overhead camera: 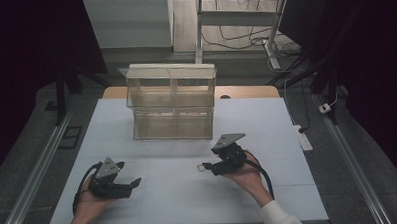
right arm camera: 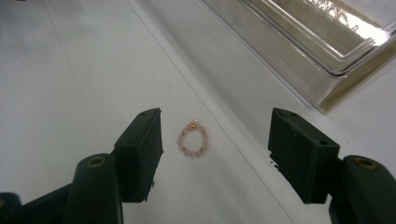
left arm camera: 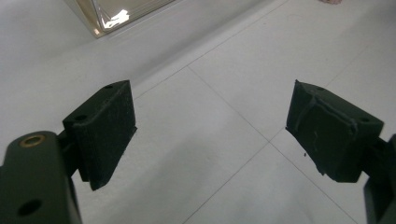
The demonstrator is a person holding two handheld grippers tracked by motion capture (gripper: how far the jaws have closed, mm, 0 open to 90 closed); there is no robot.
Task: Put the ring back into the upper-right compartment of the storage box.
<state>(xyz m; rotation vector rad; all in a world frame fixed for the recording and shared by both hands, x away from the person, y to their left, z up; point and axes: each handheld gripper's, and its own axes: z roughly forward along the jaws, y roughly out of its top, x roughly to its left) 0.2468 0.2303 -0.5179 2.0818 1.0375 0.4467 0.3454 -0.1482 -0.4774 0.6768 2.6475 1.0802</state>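
While the left gripper (overhead camera: 137, 182) rests low on the white table (overhead camera: 154, 198) near its front edge, jaws spread wide with nothing between them, there's bare sheet all round it. Moving right, a small pink bead bracelet (right arm camera: 193, 138) lies flat on the table, just off the right gripper (overhead camera: 207, 168), whose jaws stand spread to either side of it, not touching. Behind, near the far edge, sits the clear plastic organizer (overhead camera: 171, 101), well apart from both hands. Dark floor and cables surround the table.
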